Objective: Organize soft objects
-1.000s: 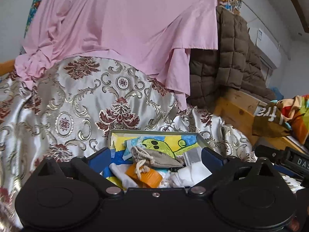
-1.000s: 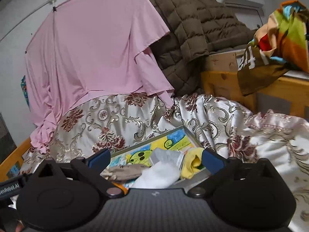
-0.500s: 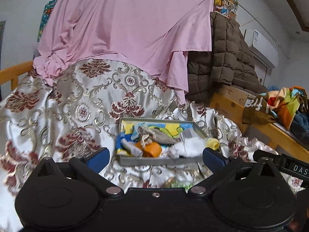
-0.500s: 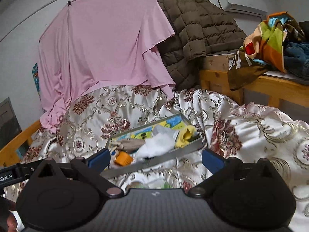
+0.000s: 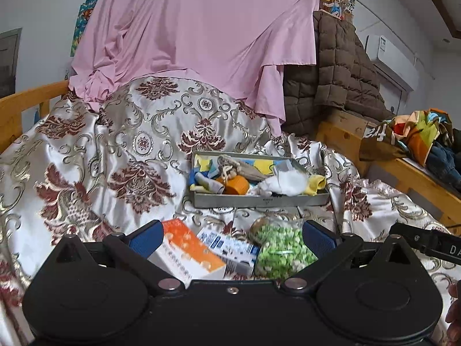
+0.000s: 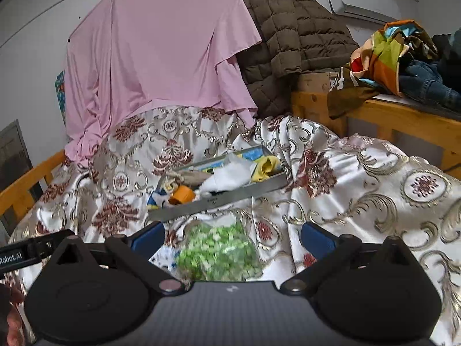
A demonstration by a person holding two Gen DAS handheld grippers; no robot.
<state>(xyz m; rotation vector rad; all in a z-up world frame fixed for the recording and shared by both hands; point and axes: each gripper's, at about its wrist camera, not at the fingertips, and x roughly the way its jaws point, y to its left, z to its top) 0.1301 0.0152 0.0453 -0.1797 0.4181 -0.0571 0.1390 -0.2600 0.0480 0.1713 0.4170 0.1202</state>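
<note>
A grey metal tray (image 5: 260,201) (image 6: 213,203) lies on the brocade bedspread, holding a beige drawstring pouch (image 5: 245,168), an orange roll (image 5: 237,185), a white cloth (image 5: 285,183) (image 6: 227,177) and a yellow cloth (image 5: 317,183) (image 6: 266,167). In front of the tray lie an orange-white box (image 5: 187,249), a blue-white packet (image 5: 230,246) and a clear bag of green bits (image 5: 281,249) (image 6: 220,249). My left gripper (image 5: 232,238) is open above these, well short of the tray. My right gripper (image 6: 232,238) is open over the green bag.
The floral bedspread (image 5: 115,158) covers the bed, with a pink sheet (image 5: 201,34) and brown quilted coat (image 5: 340,66) hung behind. A wooden bench (image 6: 403,118) with piled clothes (image 6: 403,54) stands right. A wooden rail (image 5: 26,103) runs along the left.
Both grippers have pulled back from the tray, which now looks smaller and farther. The box, packet and green bag have come into view between the fingers.
</note>
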